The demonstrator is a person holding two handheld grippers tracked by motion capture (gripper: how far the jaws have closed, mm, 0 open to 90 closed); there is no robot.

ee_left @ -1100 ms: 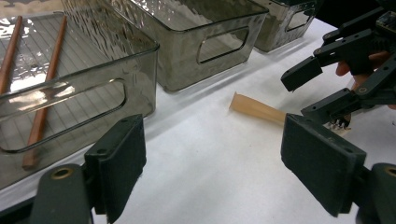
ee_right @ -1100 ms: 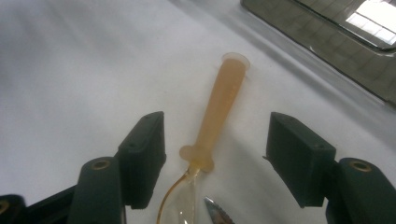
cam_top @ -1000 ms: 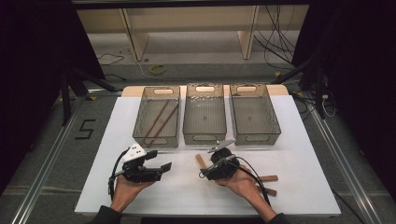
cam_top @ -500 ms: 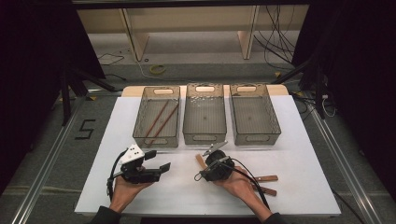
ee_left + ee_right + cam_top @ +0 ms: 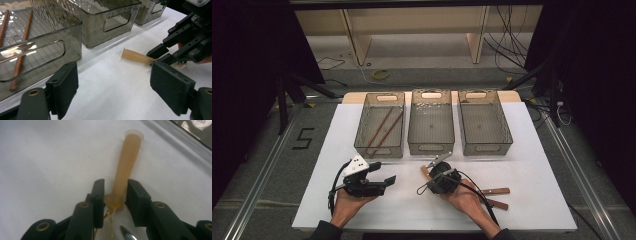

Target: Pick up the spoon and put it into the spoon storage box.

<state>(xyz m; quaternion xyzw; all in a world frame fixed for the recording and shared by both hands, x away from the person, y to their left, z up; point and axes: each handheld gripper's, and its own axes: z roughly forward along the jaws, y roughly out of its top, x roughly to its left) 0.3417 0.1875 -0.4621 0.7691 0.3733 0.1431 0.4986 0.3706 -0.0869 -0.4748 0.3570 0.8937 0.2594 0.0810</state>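
Three bins: smoky clear plastic bins [image 5: 431, 120] in a row at the far side of my white desk [image 5: 537, 170]; two brown sticks [image 5: 382, 127] lie in the left one.
Right claw: my right claw [image 5: 113, 195] straddles a pale tan, flat wooden-looking stick [image 5: 126, 157] lying on the desk in front of the middle bin; jaws close on both sides, whether they pinch it yet I cannot tell.
Left claw: my left claw [image 5: 112, 92] gapes wide, empty, low over the desk.
Handling: I'd say light, stiff, slim; take it across the narrow width, near the rounded end.
Spares: two more brown sticks [image 5: 497, 197] by my right hand.
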